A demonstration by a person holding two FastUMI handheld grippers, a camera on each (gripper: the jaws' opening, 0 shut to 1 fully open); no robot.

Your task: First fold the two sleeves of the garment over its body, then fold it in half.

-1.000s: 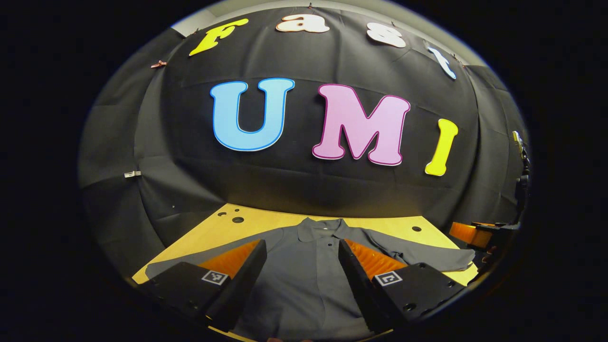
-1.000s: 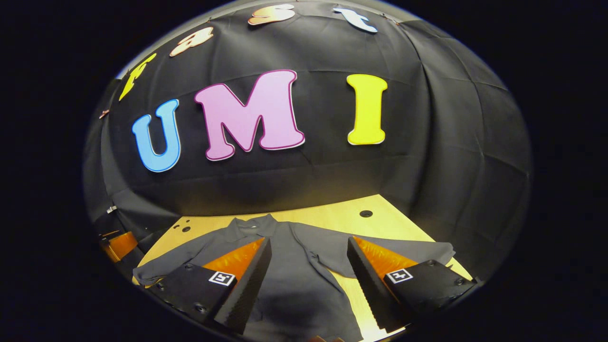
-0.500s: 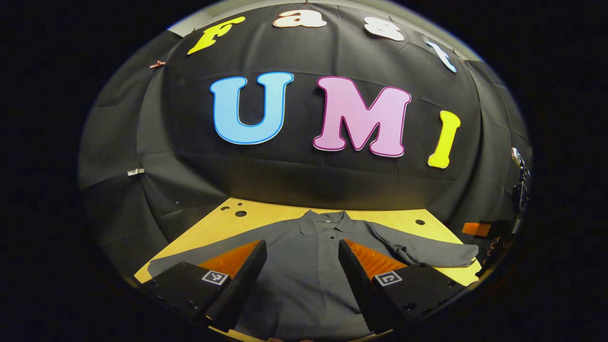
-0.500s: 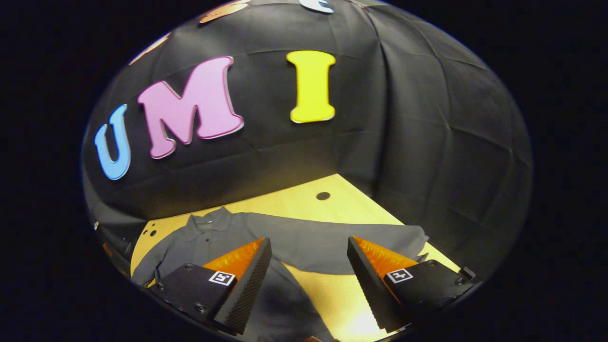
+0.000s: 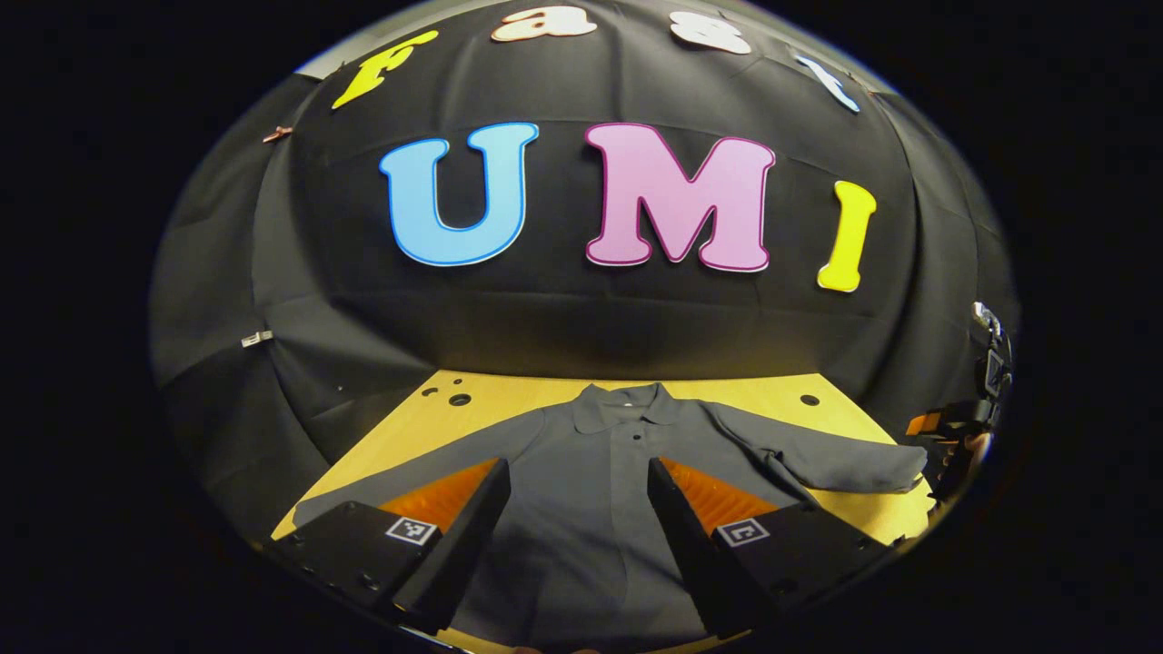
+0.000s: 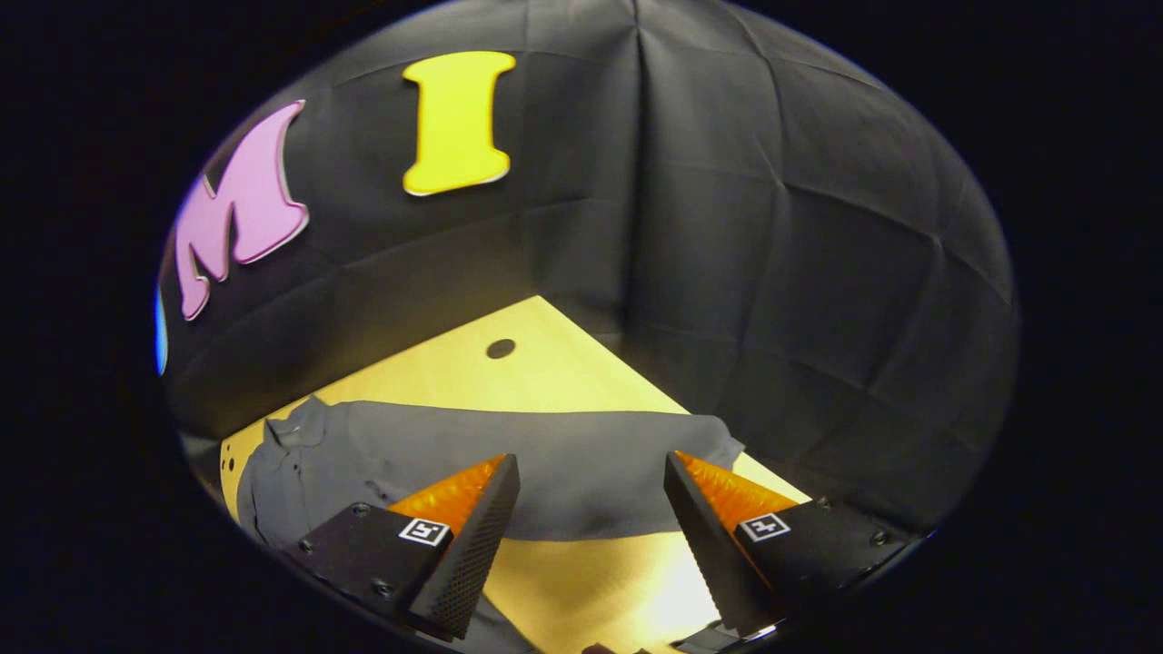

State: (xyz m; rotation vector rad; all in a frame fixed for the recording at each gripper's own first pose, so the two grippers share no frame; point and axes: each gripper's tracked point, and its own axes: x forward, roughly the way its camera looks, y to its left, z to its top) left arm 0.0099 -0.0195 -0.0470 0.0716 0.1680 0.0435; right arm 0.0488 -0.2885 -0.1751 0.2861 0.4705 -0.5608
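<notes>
A dark grey long-sleeved collared shirt [image 5: 591, 472] lies flat on the yellow table [image 5: 509, 395], collar toward the wall, both sleeves spread out. My left gripper [image 5: 577, 472] hovers open over the shirt's body, nothing between its fingers. The shirt's right sleeve [image 5: 845, 468] reaches the table's right edge, where the other gripper [image 5: 954, 427] shows. In the right gripper view that sleeve [image 6: 563, 468] lies across the table [image 6: 509, 372], and my right gripper [image 6: 591, 468] hangs open just above it, cuff end [image 6: 718, 450] by its right finger.
Black cloth walls close the table at the back and both sides. Small round holes [image 5: 459, 400] mark the table's far corners, with another hole [image 6: 501, 348] near the right corner. Bare tabletop [image 6: 600, 581] lies in front of the sleeve.
My right gripper has swung right, from over the shirt's body to above the right sleeve. The left gripper has barely shifted, tilting slightly downward over the shirt.
</notes>
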